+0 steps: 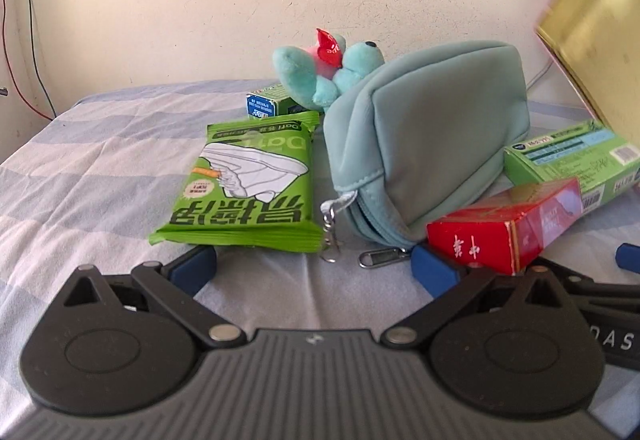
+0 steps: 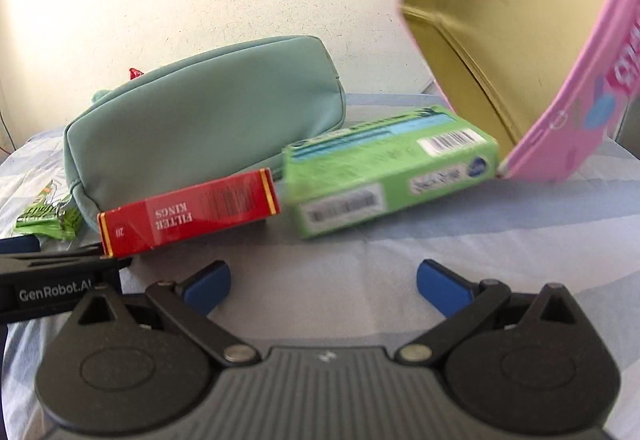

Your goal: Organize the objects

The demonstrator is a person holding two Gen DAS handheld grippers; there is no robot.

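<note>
Here, hidden: plush toy (image 1: 320,68) sits half behind the teal zip pouch (image 1: 424,144); gold-lined pink tin (image 2: 520,40) is blurred and cut off.
Writing: red cigarette pack (image 2: 188,212) reads "FILTER KINGS", upside down.
Axis: green carton (image 2: 392,172) lies lengthwise left-right, touching the tin.
Green wipes packet (image 1: 248,180): flat on the striped sheet (image 1: 80,180).
Tongs: left gripper (image 1: 316,268) and right gripper (image 2: 324,286) both spread, empty.

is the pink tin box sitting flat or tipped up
Tipped up. The pink tin box rests on one lower corner beside the green carton, its gold inside facing the camera.
</note>
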